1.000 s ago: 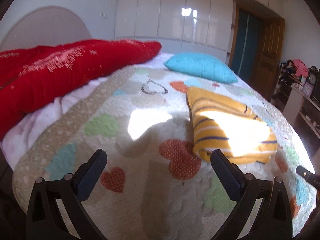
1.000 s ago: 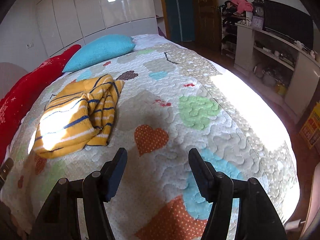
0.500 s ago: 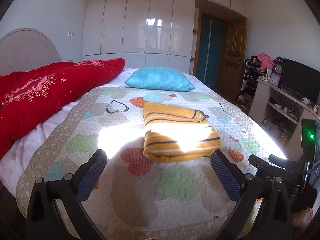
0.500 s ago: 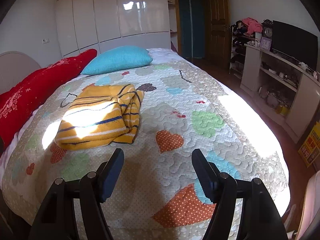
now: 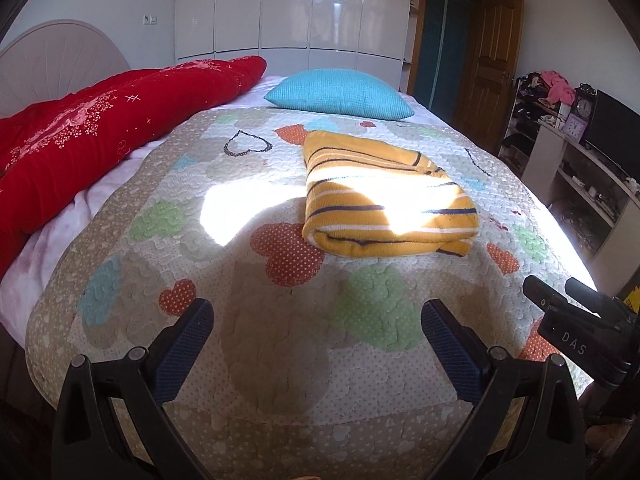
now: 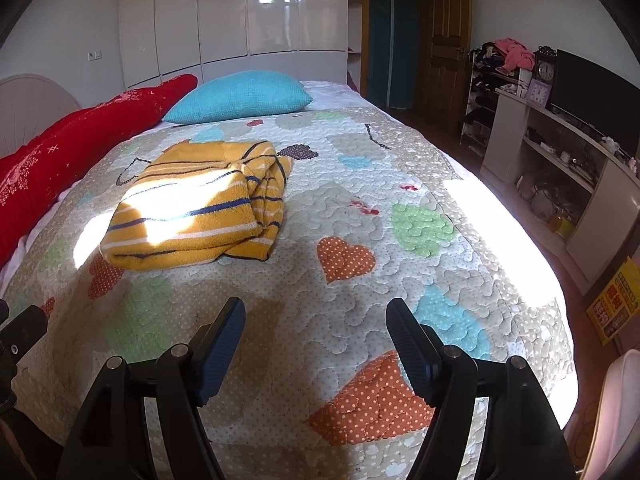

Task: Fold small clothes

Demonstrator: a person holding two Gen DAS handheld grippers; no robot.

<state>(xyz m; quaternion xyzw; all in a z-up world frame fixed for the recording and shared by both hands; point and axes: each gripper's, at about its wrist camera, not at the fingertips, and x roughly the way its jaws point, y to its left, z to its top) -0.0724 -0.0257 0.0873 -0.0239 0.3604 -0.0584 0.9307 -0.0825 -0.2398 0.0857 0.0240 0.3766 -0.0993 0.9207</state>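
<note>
A yellow striped garment (image 5: 384,196) lies folded into a thick rectangle on the heart-patterned quilt (image 5: 256,320) of the bed. It also shows in the right wrist view (image 6: 200,212), up and to the left. My left gripper (image 5: 316,328) is open and empty, held over the foot of the bed, well short of the garment. My right gripper (image 6: 316,328) is open and empty too, over the quilt (image 6: 360,240) near the bed's foot, with the garment ahead to its left. The right gripper's body (image 5: 576,328) shows at the right edge of the left wrist view.
A red blanket (image 5: 100,136) lies along the bed's left side and a turquoise pillow (image 5: 340,94) at its far end. White wardrobes (image 5: 288,8) and a wooden door (image 5: 492,64) stand behind. A shelf unit with a TV (image 6: 592,92) runs along the right.
Both grippers have drawn back from the garment toward the foot of the bed and levelled out. The folded garment has not moved. Both stay open.
</note>
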